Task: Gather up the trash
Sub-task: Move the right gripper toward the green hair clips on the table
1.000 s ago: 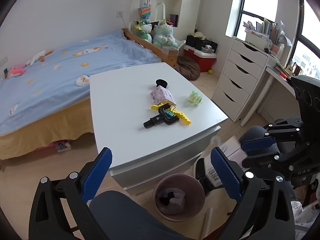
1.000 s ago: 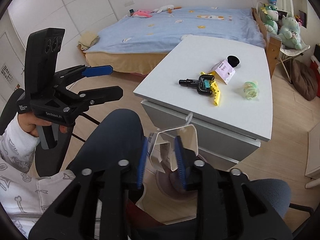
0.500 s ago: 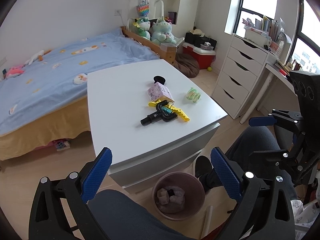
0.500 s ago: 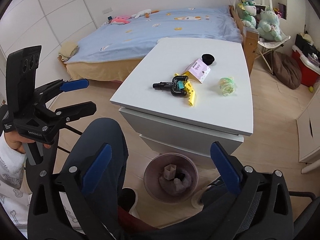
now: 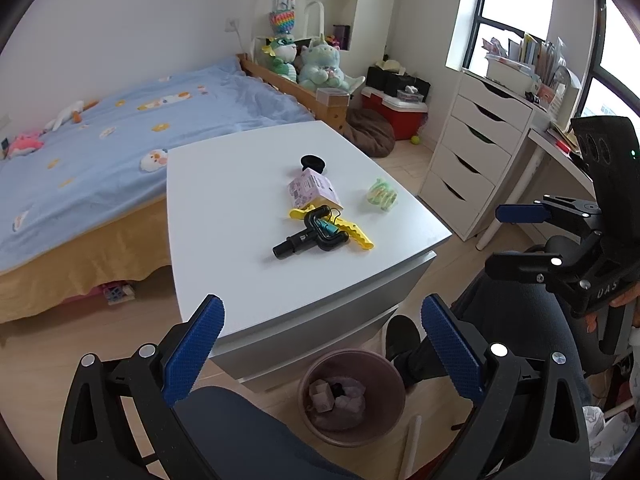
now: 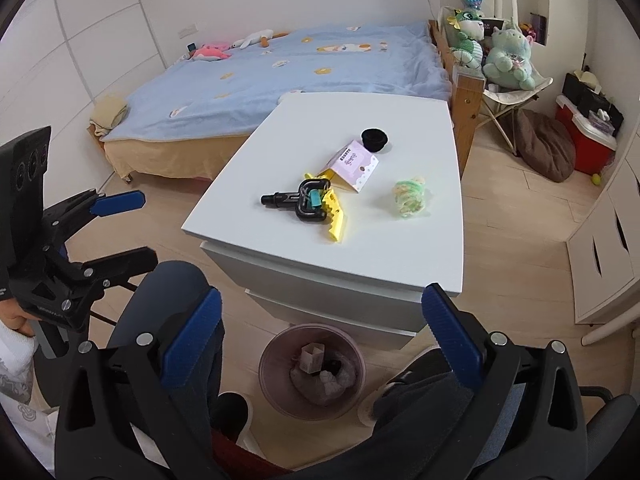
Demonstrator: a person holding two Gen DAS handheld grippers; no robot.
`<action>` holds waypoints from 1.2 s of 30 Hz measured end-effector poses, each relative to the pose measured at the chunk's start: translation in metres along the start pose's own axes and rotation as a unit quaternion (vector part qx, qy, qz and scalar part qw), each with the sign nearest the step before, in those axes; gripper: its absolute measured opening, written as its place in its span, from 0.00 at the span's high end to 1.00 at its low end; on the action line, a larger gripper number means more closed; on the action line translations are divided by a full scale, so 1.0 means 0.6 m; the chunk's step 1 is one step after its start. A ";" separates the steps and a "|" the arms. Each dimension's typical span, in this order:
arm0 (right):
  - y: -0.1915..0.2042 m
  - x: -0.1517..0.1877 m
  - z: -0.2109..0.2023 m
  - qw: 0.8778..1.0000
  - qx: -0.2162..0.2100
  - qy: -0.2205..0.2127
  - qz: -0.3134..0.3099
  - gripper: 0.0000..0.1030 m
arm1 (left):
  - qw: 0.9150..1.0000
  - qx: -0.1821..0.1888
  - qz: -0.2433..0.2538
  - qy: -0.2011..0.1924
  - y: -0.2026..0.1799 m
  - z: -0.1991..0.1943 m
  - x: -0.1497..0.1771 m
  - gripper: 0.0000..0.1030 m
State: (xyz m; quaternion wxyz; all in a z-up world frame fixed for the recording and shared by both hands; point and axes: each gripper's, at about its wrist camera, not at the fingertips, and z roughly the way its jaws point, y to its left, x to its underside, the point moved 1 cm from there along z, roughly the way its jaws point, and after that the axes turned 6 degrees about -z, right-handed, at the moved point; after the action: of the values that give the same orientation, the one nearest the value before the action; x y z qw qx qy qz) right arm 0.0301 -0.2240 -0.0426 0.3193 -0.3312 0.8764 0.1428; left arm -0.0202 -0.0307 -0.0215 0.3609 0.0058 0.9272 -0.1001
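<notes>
A white table point(image 5: 224, 216) point(image 6: 400, 248) holds a pink box point(image 5: 310, 192) point(image 6: 354, 164), a green crumpled wrapper point(image 5: 382, 194) point(image 6: 409, 196), a black cap point(image 5: 313, 162) point(image 6: 374, 138), a black tool point(image 5: 314, 234) point(image 6: 300, 200) and a yellow toothed strip point(image 5: 354, 234) point(image 6: 334, 216). A pinkish trash bin point(image 5: 352, 396) point(image 6: 312, 370) with crumpled trash and a small box stands on the floor before the table. My left gripper point(image 5: 322, 354) point(image 6: 120, 228) is open and empty. My right gripper point(image 6: 320, 340) point(image 5: 516, 238) is open and empty above the bin.
A bed with a blue cover point(image 5: 100, 140) stands behind the table. A white drawer unit point(image 5: 472, 152) and desk are to the right. A person's dark-trousered legs point(image 5: 508, 320) and a shoe point(image 5: 402, 336) are beside the bin. Plush toys point(image 6: 508, 56) sit by the bed end.
My right gripper opened and let go of the crumpled white packaging, which now lies in the bin. Both grippers have risen and pulled back from the bin.
</notes>
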 end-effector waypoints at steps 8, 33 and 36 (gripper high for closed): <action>-0.047 -0.057 0.028 1.000 0.028 0.000 0.013 0.04 | 1.000 0.002 -0.003 0.002 0.003 0.005 -0.002 0.08; -0.146 -0.129 0.229 0.992 0.034 0.122 0.008 0.11 | 1.000 -0.005 -0.013 0.004 0.021 0.004 -0.005 0.08; -0.143 -0.130 0.239 0.991 0.032 0.131 0.001 0.21 | 1.000 -0.006 -0.015 0.004 0.023 0.004 -0.003 0.08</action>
State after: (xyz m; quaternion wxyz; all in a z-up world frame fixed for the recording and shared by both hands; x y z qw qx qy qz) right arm 0.1994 -0.1834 -0.1035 0.2123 -0.3361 0.9149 0.0702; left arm -0.0160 -0.0175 -0.0242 0.3553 -0.0098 0.9294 -0.0999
